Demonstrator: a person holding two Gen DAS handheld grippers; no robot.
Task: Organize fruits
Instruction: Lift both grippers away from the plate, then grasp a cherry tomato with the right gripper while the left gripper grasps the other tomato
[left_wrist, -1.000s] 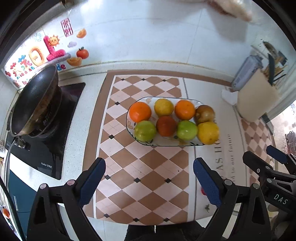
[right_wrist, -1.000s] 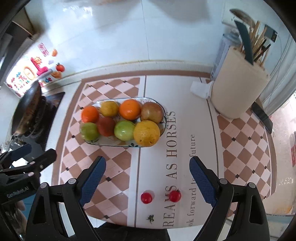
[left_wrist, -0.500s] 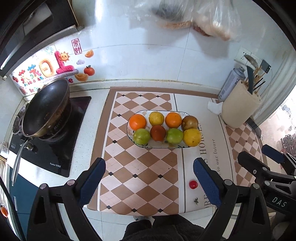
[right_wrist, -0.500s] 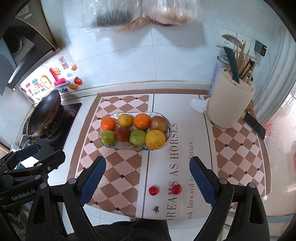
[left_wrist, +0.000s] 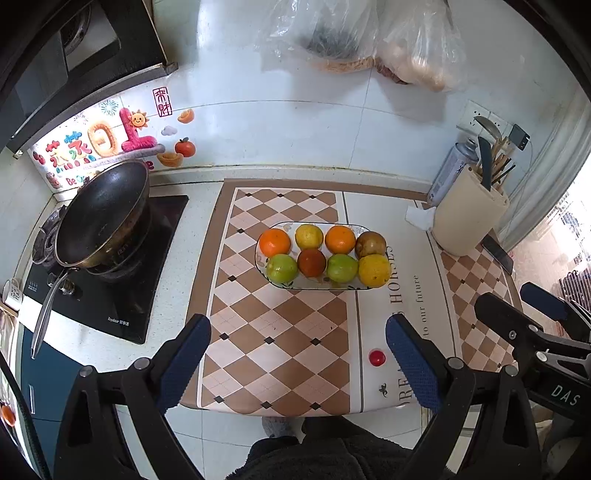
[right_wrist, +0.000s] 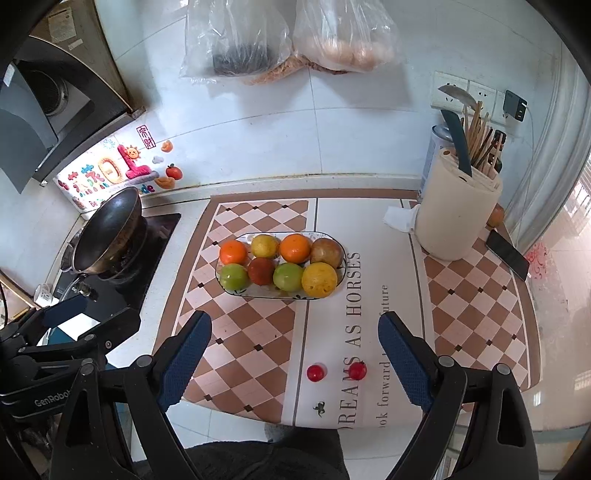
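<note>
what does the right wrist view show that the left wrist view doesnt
Only the right wrist view shows a second cherry tomato beside the first, and the left gripper at its edge. Only the left wrist view shows the wok's long handle and the right gripper. Both share the plate holding eight fruits in two rows, one cherry tomato on the mat, the wok and the utensil holder.
</note>
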